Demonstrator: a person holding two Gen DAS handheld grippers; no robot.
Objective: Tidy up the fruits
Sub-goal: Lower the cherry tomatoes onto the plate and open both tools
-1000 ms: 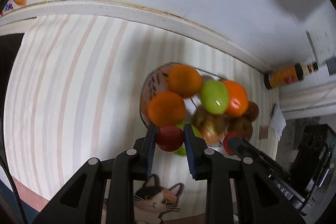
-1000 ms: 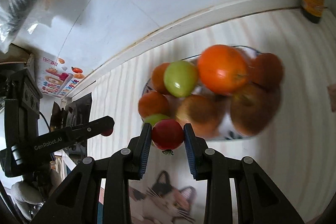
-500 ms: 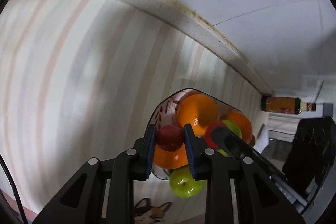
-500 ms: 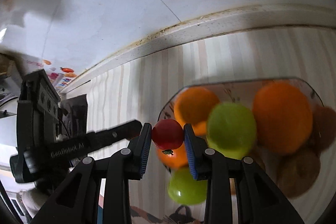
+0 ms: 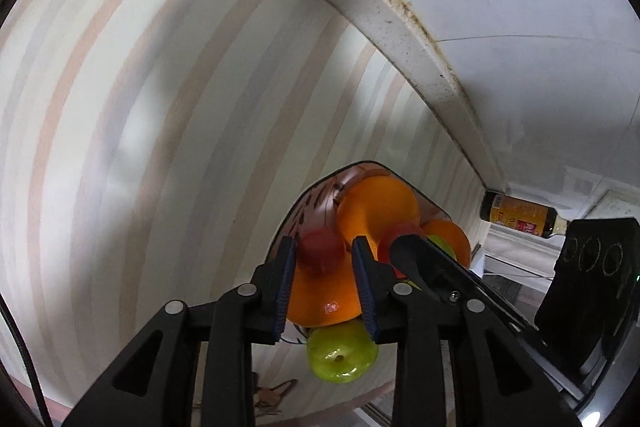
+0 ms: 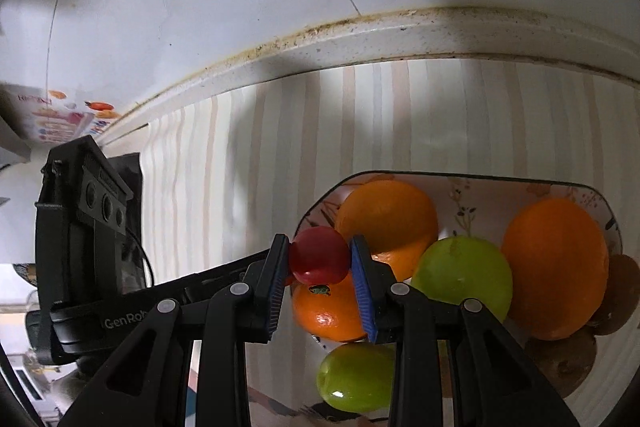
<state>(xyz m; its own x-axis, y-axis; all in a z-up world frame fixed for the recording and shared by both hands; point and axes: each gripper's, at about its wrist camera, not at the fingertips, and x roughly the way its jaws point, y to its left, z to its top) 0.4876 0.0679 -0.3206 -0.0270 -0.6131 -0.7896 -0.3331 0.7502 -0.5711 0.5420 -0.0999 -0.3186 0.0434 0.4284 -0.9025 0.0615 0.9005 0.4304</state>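
Observation:
A patterned plate [image 6: 460, 179] holds oranges [image 6: 386, 219], green fruits [image 6: 462, 275] and brown kiwis [image 6: 560, 359]. One green fruit [image 6: 356, 377] lies off the plate's near edge. My left gripper [image 5: 323, 255] is over the plate's left corner. Its jaws are opening, and a dark red fruit [image 5: 322, 251] between them rests on an orange [image 5: 320, 299], with a thin gap at the right pad. My right gripper [image 6: 319, 259] is shut on a red cherry tomato [image 6: 319, 261], right beside the left one above the same corner.
The striped cloth [image 5: 140, 107] runs up to a stained white ledge [image 5: 380, 7] and wall. A brown bottle [image 5: 516, 217] lies by the wall on the right. A fruit sticker [image 6: 60, 115] is on the wall far left.
Both grippers have come down and closer over the plate's left corner. The left pads have parted a little around the dark red fruit. The right gripper still clamps its tomato.

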